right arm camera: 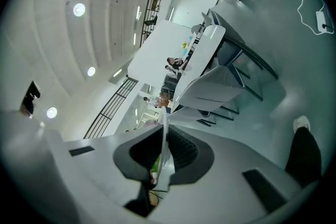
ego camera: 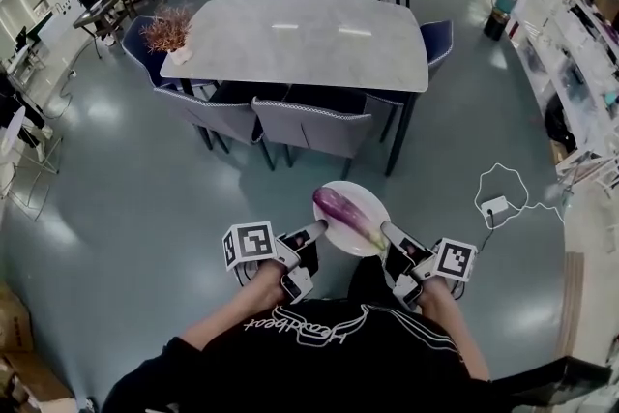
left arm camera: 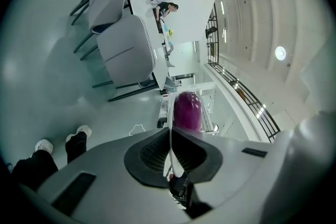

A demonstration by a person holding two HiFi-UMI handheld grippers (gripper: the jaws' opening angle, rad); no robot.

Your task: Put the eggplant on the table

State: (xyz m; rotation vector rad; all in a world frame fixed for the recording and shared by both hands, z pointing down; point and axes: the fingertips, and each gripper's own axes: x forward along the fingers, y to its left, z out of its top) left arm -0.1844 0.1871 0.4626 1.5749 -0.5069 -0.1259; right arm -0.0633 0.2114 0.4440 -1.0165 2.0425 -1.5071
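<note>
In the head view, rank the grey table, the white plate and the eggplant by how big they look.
1. grey table, largest
2. white plate
3. eggplant, smallest
The table looks biggest though farther away.

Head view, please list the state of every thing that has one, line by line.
left gripper: shut on the plate rim.
right gripper: shut on the plate rim.
plate: held in the air, roughly level.
eggplant: lying on the plate, not yet on the table.
chairs: pushed in at the table.
</note>
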